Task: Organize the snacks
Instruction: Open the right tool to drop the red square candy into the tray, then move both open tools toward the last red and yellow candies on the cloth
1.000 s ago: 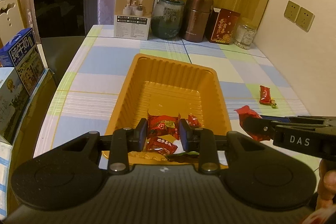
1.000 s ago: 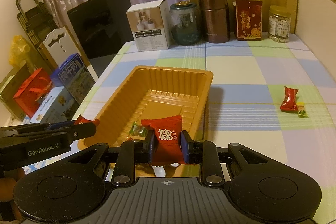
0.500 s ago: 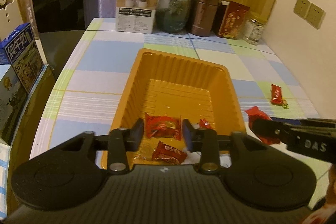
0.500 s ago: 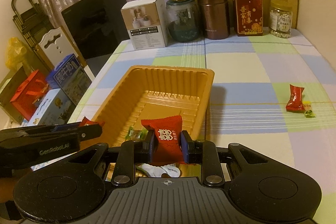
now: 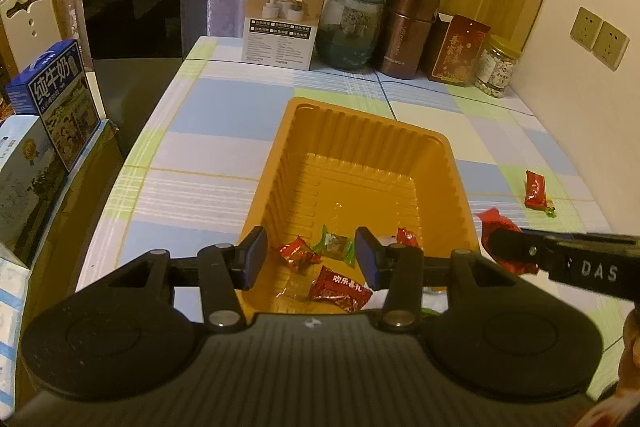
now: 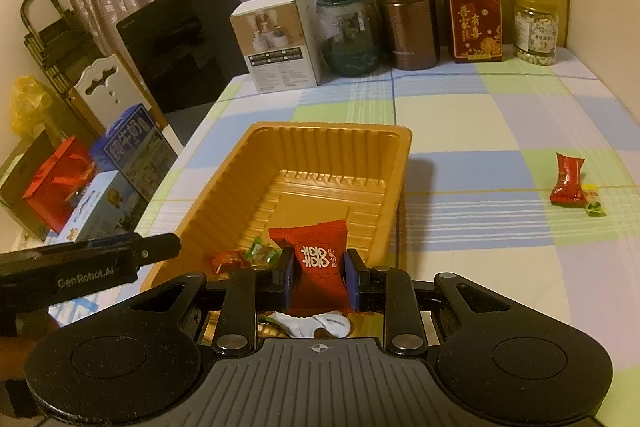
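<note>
An orange plastic tray (image 5: 400, 143) (image 6: 304, 135) sits on the checked tablecloth, holding several wrapped candies (image 5: 340, 287) at its near end. My left gripper (image 5: 310, 259) is open and empty above the tray's near end. My right gripper (image 6: 318, 279) is shut on a red snack packet (image 6: 316, 255) with white characters, held over the tray's near right corner; it also shows in the left wrist view (image 5: 500, 239). A red snack packet (image 6: 566, 179) (image 5: 535, 189) and a small green-yellow candy (image 6: 594, 203) lie on the cloth to the right of the tray.
At the table's back stand a white box (image 5: 282, 15), a glass jar (image 5: 350, 27), a brown canister (image 5: 408, 31), a red box (image 5: 460, 51) and a nut jar (image 5: 498, 67). Milk cartons (image 5: 56, 103) stand off the left edge. A wall is on the right.
My left gripper opened and let the red candy drop into the tray, then lifted back a little. My right gripper kept its hold on the red packet and hardly moved.
</note>
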